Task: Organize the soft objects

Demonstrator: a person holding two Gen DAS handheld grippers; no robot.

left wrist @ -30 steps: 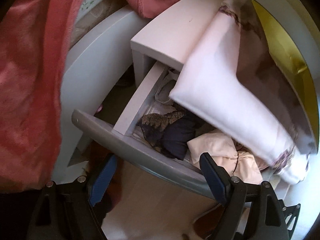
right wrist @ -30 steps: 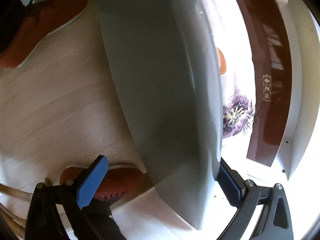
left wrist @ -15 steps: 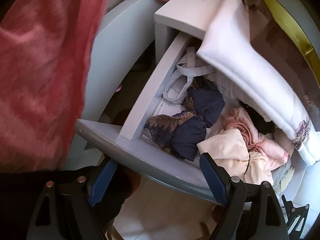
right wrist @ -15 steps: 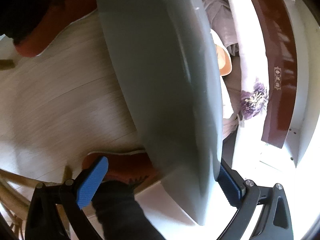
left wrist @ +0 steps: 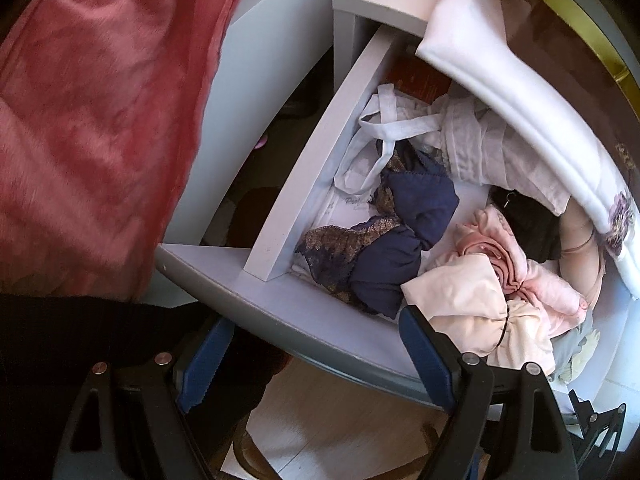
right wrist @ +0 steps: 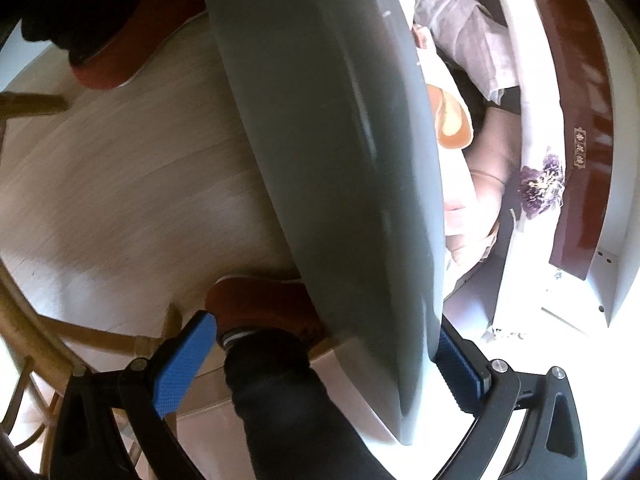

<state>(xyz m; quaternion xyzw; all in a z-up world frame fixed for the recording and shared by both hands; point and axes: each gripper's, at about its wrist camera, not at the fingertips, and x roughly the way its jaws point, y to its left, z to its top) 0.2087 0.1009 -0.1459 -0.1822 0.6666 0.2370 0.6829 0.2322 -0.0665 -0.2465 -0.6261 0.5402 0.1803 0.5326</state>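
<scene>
**Drawer open, soft clothes waiting to be sorted**

At the far left of the left wrist view, a red garment (left wrist: 100, 120) fills the frame. Your left tool (left wrist: 308, 356) sits lower centre, fingers apart and empty, just before the grey drawer front (left wrist: 280, 312). Right of it, inside the drawer (left wrist: 304, 184), lie white straps (left wrist: 384, 128), a navy lace piece (left wrist: 400, 248) and pink folded cloth (left wrist: 488, 288). A white floral cloth (left wrist: 520, 92) overhangs the upper right and may block your reach. In the right wrist view, your right tool (right wrist: 320, 364) straddles the drawer front, fingers apart. You seem to be at the opening step; next, reach in for one garment.
</scene>
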